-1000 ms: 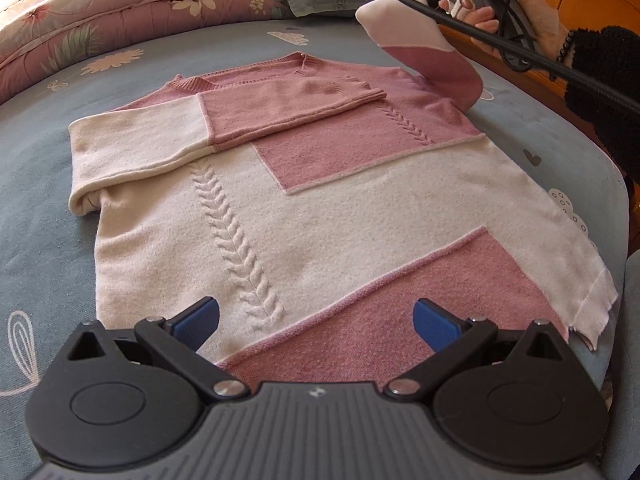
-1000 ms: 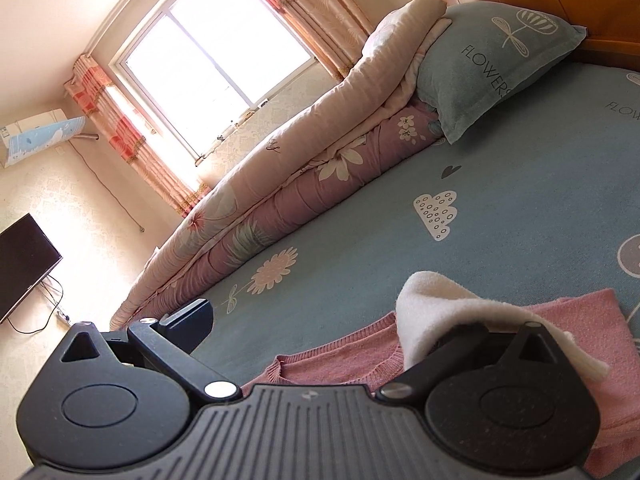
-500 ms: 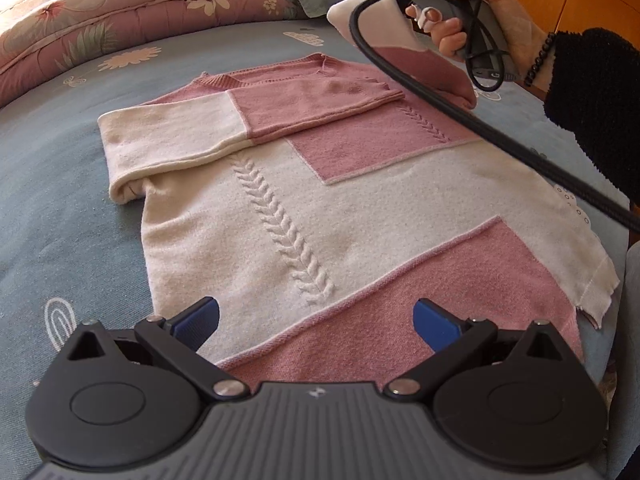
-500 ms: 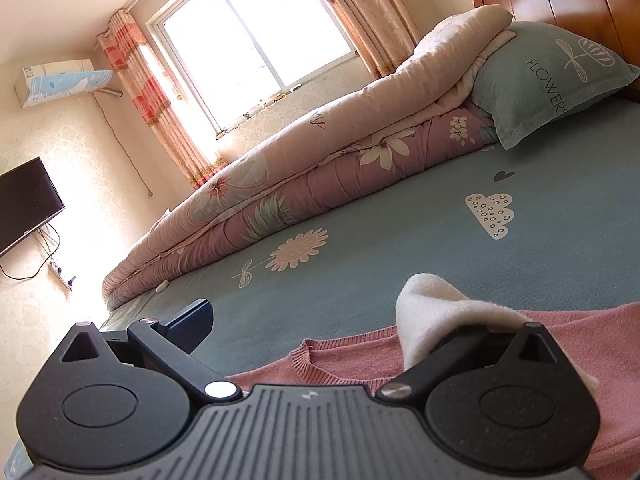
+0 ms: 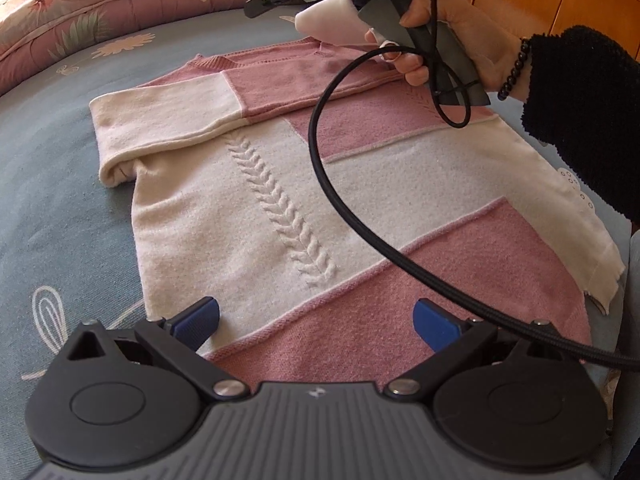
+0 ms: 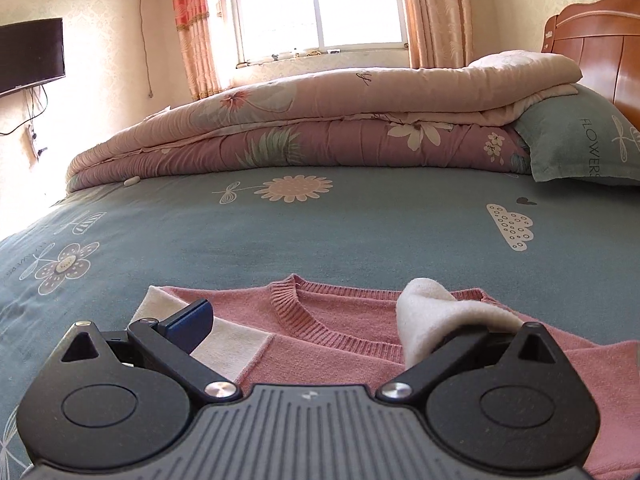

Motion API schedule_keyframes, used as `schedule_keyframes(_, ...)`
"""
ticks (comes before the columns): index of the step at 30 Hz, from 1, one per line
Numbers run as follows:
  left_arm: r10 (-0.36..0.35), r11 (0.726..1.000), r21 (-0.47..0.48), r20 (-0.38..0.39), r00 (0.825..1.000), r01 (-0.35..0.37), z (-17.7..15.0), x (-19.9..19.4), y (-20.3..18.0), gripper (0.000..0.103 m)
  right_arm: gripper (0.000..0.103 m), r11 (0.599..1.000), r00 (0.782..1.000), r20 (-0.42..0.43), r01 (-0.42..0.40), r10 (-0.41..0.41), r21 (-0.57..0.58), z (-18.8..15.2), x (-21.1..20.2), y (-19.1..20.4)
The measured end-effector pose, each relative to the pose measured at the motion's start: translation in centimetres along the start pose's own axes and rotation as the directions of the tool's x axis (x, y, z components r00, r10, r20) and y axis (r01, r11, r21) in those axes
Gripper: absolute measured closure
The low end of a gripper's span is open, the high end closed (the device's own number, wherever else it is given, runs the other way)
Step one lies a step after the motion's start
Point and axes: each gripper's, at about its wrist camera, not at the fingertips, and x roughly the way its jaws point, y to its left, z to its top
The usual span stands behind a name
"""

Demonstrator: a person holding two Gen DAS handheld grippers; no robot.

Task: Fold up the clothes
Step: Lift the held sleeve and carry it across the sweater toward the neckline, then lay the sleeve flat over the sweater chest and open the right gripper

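A pink and cream sweater (image 5: 320,184) is lying flat in the middle of the bed (image 5: 60,200), hem toward the near edge and neckline toward the rolled quilt (image 6: 320,120) along the far edge. One sleeve (image 5: 208,108) is already lying folded across the chest. The right gripper (image 6: 332,320) is hovering over the neckline with its fingers standing wide apart, yet the cream cuff (image 6: 432,312) of the other sleeve is draped over its right finger, so it is carrying the cuff rather than pinching it. The left gripper (image 5: 316,316) is resting released just above the hem, holding nothing. The step in hand looks to be laying this second sleeve over the first. Doing it well probably means keeping the cuff hooked and moving slowly, since a draped cuff could slip off, lowering it level with the first sleeve, and keeping the black cable (image 5: 340,184) from dragging on the knit.
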Motion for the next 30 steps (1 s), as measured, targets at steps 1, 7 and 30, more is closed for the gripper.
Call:
schedule_keyframes(1, 0.0, 1.0, 0.0, 0.0, 1.0, 0.0, 0.0, 0.0, 0.0, 0.001, 0.0, 0.999, 1.0, -0.011, 0.003, -0.003, -0.034, 0.0, 0.2, 0.5)
schedule_keyframes(7, -0.002, 1.0, -0.005, 0.002, 1.0, 0.002, 0.0, 0.0, 0.1, 0.001, 0.0, 0.952, 0.969, -0.232, 0.014, -0.089, -0.306, -2.3, 3.3, 3.6)
schedule_keyframes(30, -0.03, 0.998, -0.059, 0.022, 0.999, 0.032, -0.1, -0.6, 0.9, 0.001, 0.0, 0.826, 0.971, -0.058, -0.166, 0.233, 0.539, -3.0, -0.9, -8.0)
